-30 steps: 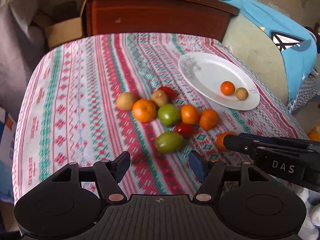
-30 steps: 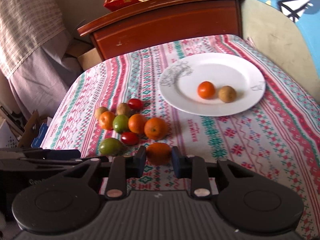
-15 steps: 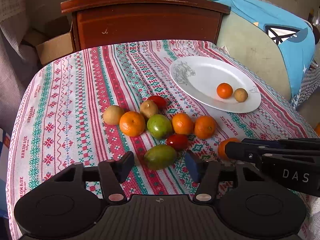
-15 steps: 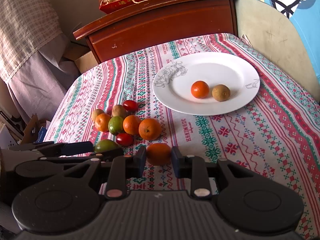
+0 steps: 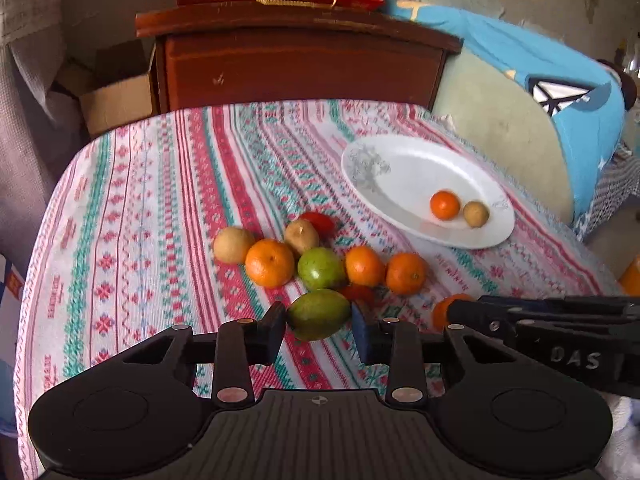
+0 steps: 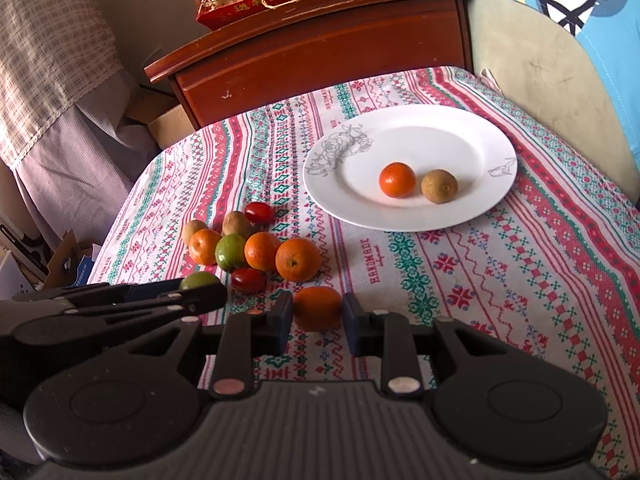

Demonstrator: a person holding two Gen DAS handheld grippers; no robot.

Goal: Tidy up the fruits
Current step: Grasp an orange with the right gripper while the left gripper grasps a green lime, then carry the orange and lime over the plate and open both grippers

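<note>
Lifting both fruits to the white plate, we keep each pinch gentle, the left gripper having just closed its jaws onto the green fruit (beside the pile), the right gripper clamping an orange low over the surface.

The cloth is woven, matt fabric. The plate is glossy white ceramic. The cabinet is polished wood, scuffed. Both grippers' bodies look like matt black plastic. The tomato shines.

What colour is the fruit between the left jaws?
Green fruit, clearest in the left wrist view.
</note>
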